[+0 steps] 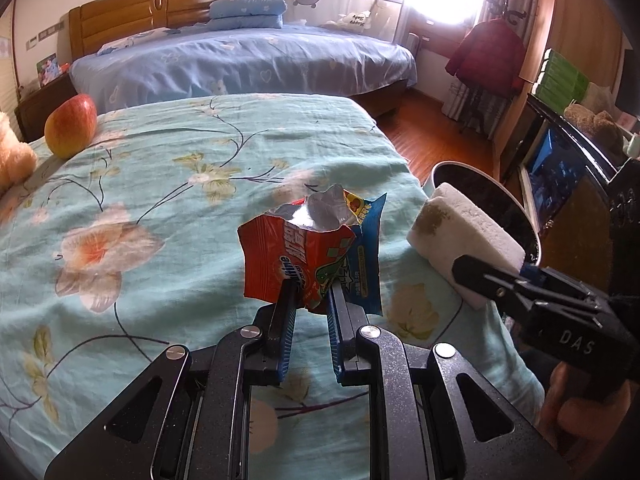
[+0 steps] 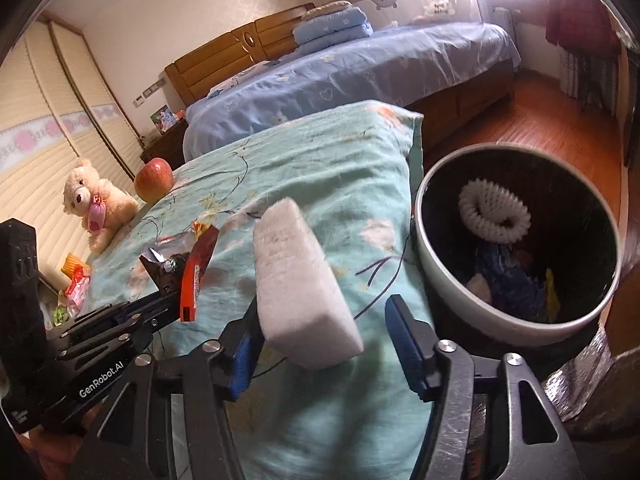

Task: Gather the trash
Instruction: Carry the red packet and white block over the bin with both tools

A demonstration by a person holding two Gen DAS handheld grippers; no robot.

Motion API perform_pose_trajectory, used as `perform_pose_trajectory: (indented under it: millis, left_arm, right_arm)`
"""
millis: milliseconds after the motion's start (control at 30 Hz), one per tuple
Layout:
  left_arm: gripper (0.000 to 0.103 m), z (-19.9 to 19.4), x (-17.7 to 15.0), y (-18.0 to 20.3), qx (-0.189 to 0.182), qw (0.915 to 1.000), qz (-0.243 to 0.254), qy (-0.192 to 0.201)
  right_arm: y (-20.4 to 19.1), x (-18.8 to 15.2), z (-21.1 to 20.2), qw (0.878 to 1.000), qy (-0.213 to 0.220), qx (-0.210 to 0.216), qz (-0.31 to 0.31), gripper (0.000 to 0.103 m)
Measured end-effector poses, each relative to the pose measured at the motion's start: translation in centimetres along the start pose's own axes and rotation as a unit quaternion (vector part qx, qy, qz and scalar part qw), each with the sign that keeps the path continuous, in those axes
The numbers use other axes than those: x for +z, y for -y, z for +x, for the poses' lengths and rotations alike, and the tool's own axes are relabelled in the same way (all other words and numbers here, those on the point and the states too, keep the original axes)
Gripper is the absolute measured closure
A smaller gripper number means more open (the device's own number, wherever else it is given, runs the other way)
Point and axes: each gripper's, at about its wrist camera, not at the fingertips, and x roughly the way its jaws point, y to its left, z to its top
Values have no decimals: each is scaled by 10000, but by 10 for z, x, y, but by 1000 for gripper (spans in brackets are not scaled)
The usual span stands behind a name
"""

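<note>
My left gripper (image 1: 311, 294) is shut on a torn red and blue snack wrapper (image 1: 312, 252), held above the teal flowered bedspread (image 1: 160, 200). It also shows in the right wrist view (image 2: 196, 268). A white foam block (image 2: 300, 280) sits against the left finger of my right gripper (image 2: 326, 320), whose jaws stand wide apart; the block looks blurred. In the left wrist view the block (image 1: 464, 240) is at the right gripper's tip. A round bin (image 2: 516, 332) with trash inside stands to the right of the bed, also in the left wrist view (image 1: 492, 196).
An apple (image 1: 71, 126) and a teddy bear (image 2: 94, 204) lie at the far left of the bedspread. More wrappers (image 2: 76, 284) lie on the left. A blue bed (image 1: 240, 60) stands behind. Wooden floor (image 2: 552, 120) lies right.
</note>
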Motion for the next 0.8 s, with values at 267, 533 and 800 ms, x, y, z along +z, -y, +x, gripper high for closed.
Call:
perform_pose_trajectory:
  millis: [267, 533, 800]
  left_arm:
    - [89, 5, -3, 8, -96, 9999, 64, -75]
    - [89, -1, -1, 11, -130, 9999, 96, -23]
    - [89, -7, -1, 20, -189, 9996, 189, 46]
  right_arm:
    - [-4, 5, -3, 9991, 43, -225, -361, 61]
    - [-7, 3, -12, 9995, 310, -79, -46, 71]
    - [-4, 1, -22, 9990, 425, -35, 102, 71]
